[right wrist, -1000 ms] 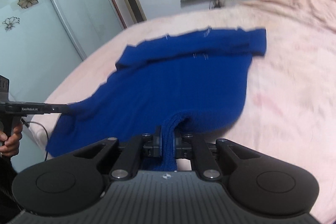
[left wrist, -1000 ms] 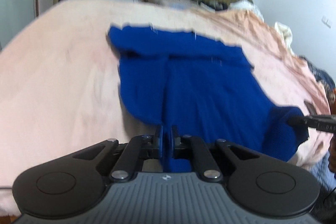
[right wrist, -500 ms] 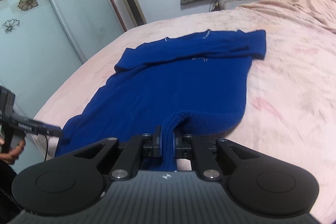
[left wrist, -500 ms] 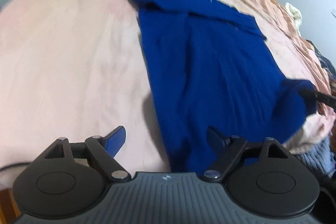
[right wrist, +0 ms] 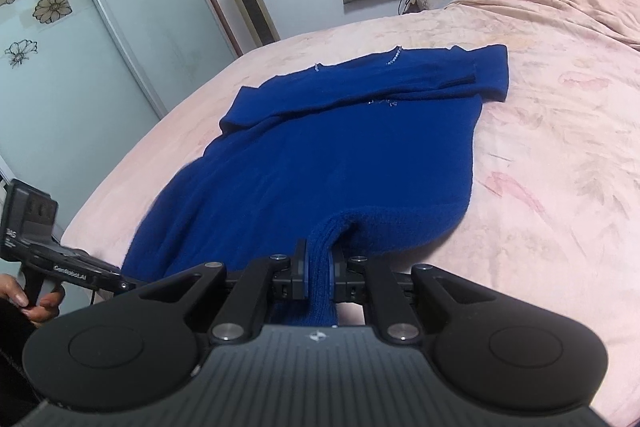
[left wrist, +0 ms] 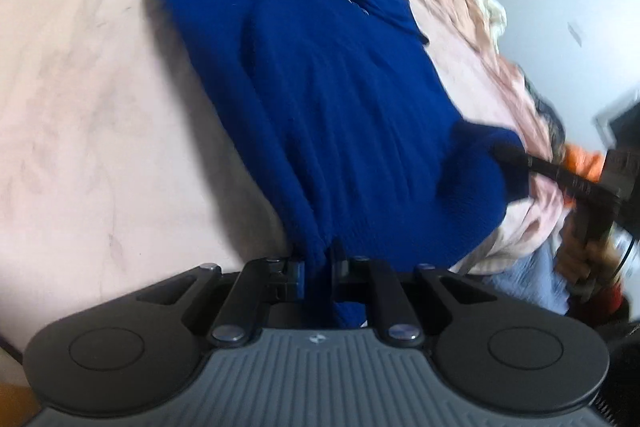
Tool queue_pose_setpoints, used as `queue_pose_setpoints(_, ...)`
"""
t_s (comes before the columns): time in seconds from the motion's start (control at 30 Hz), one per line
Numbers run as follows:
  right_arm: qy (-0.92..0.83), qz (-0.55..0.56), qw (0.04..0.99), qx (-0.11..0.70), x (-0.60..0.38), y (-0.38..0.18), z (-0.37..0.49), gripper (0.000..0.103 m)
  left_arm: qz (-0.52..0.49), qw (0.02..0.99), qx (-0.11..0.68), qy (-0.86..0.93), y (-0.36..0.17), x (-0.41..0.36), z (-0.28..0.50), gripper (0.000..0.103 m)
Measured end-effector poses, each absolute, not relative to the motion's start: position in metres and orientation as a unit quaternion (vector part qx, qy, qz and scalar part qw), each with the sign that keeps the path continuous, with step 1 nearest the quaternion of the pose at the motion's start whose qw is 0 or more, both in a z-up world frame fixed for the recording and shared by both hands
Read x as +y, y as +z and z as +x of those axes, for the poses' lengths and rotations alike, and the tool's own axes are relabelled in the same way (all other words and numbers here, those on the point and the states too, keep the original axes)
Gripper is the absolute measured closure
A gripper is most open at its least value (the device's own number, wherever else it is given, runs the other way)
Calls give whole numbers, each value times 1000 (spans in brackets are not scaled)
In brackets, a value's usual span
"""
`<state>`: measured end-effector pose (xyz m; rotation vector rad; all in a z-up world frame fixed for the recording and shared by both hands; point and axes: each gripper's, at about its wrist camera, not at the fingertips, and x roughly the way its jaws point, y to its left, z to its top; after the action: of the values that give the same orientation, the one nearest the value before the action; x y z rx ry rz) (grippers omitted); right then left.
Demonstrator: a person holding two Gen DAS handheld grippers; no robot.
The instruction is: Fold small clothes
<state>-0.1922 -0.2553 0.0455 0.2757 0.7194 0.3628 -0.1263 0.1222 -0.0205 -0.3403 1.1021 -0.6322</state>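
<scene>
Soft, even indoor light. Left wrist view motion-blurred, shadow beside the sweater. Right wrist view sharp. Fisheye bending at edges, dark corners.

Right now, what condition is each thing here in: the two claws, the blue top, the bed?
Blue sweater: spread flat on the bed, sleeves folded across the top, near hem pinched at two spots.
Left gripper: shut on the sweater's hem.
Right gripper: shut on a bunched bit of hem.
Pink bedsheet: spread out, lightly wrinkled.

Left gripper reclamped on sweater
</scene>
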Motion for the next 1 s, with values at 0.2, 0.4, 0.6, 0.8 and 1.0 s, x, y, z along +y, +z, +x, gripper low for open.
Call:
queue_pose_setpoints(0.2, 172, 132, 918, 333, -256, 54, -193, 91, -85, 848, 441, -282, 20, 108, -138, 92)
queue_pose_setpoints(0.4, 165, 131, 933, 291, -258, 76, -183, 91, -45, 894, 357, -265, 70, 108, -128, 93)
queue_pose_setpoints(0.6, 140, 138, 946, 259, -265, 87, -160, 91, -57, 915, 312, -249, 96, 102, -96, 92)
queue_pose_setpoints(0.8, 112, 149, 954, 234, -273, 92, -133, 91, -39, 928, 289, -233, 112, 90, -63, 92)
queue_pose_setpoints(1.0, 85, 175, 957, 217, -285, 91, -95, 91, -32, 934, 282, -217, 118, 83, -24, 92)
